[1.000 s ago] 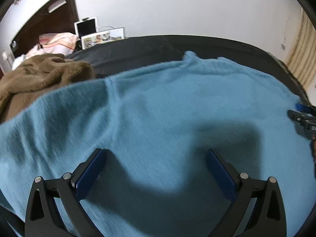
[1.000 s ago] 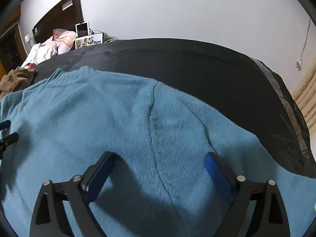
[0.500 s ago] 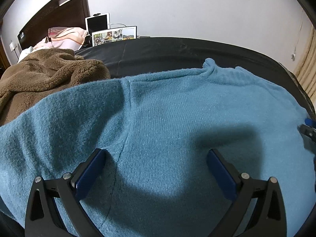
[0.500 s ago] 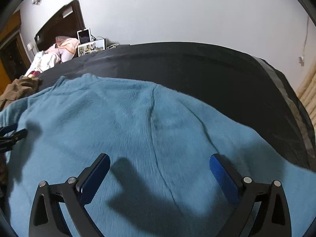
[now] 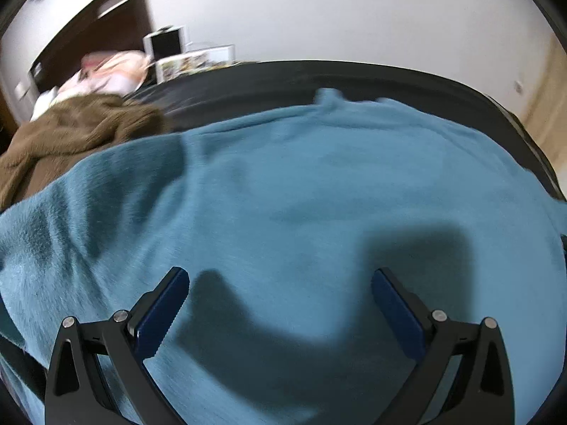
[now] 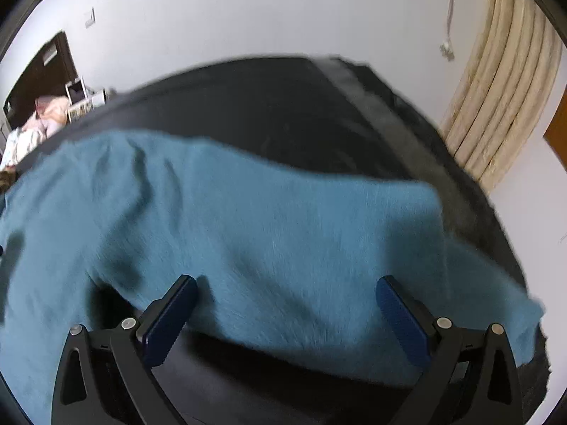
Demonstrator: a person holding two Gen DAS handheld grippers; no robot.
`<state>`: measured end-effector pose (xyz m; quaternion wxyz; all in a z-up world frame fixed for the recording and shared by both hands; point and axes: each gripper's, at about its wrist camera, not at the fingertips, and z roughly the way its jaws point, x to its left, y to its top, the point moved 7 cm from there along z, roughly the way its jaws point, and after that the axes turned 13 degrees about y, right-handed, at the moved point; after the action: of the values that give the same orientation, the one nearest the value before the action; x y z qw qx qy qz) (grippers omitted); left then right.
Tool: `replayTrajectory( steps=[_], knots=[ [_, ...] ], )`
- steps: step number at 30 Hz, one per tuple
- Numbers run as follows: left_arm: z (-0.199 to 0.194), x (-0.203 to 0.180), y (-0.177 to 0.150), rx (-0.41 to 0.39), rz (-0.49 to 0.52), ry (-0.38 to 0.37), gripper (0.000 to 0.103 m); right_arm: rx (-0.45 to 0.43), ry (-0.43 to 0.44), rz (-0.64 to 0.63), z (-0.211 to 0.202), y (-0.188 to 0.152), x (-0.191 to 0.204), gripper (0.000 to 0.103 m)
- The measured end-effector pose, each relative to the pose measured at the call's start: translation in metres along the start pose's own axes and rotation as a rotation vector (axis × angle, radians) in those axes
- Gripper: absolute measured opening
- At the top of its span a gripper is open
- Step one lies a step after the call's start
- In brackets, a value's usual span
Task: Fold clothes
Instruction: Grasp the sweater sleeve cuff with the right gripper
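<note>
A teal-blue knit sweater (image 5: 301,194) lies spread flat on a black surface (image 5: 283,74), its neck pointing to the far side. My left gripper (image 5: 280,290) hovers open over the sweater's body, nothing between its fingers. In the right wrist view the sweater's sleeve (image 6: 319,241) runs out to the right, its lower edge just ahead of the fingers. My right gripper (image 6: 287,297) is open above that sleeve edge and holds nothing. Both views are motion-blurred.
A brown fleece garment (image 5: 71,131) is heaped at the left, with pink and white laundry (image 5: 106,71) and a tablet (image 5: 164,40) behind it by a dark headboard (image 5: 88,28). Beige curtains (image 6: 496,88) hang at the right, past the surface's edge (image 6: 407,106).
The right gripper has swung right and back toward the sleeve's lower edge, so black surface now shows under its fingers. The left gripper has shifted slightly; the right gripper's tip has left its view.
</note>
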<state>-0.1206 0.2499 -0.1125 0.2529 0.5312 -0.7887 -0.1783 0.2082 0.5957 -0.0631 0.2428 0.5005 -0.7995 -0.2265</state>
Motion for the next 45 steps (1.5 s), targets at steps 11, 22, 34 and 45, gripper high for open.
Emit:
replayTrajectory(
  steps=[11,22,34,45],
  knots=[
    [-0.029,-0.047,-0.034,0.025,0.048,-0.118,0.103,0.003,-0.022,0.004,0.001,-0.026,-0.006,0.102],
    [-0.032,-0.045,-0.039,-0.030,0.072,-0.099,0.103,-0.001,-0.034,0.029,0.007,-0.031,-0.003,0.102],
    [-0.030,-0.044,-0.039,-0.036,0.078,-0.107,0.103,-0.208,0.058,0.325,-0.083,-0.052,-0.069,0.102],
    [-0.031,-0.043,-0.040,-0.039,0.076,-0.105,0.103,-0.227,0.173,0.567,-0.074,-0.062,-0.112,0.090]
  ],
)
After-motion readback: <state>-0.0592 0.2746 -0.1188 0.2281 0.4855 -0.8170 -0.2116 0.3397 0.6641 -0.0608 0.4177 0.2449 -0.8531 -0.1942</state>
